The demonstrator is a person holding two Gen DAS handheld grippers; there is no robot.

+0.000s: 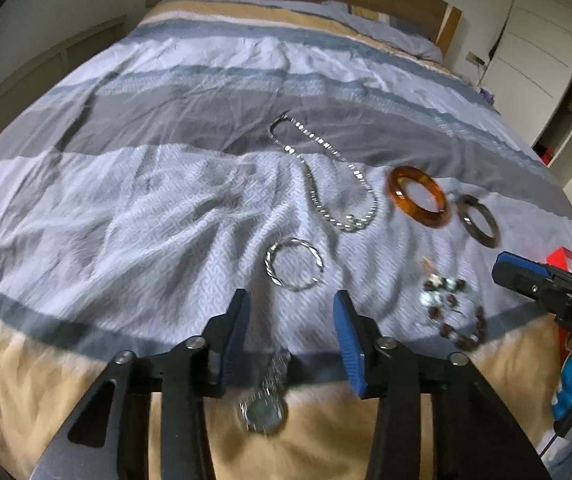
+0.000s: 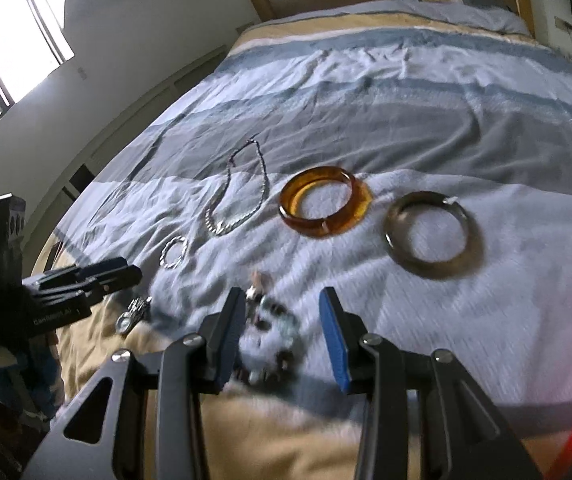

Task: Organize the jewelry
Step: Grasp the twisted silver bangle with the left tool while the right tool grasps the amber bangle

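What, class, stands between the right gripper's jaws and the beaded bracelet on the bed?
Nothing visible does. The right gripper hangs just above the beaded bracelet, jaws apart with no pad pressing on it. The amber bangle and grey bangle lie farther up the bedspread.

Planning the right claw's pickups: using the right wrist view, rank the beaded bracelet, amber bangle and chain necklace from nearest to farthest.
1. Beaded bracelet: between the right claw's fingers.
2. Amber bangle: ahead, centre.
3. Chain necklace: ahead-left, reaching farthest back.
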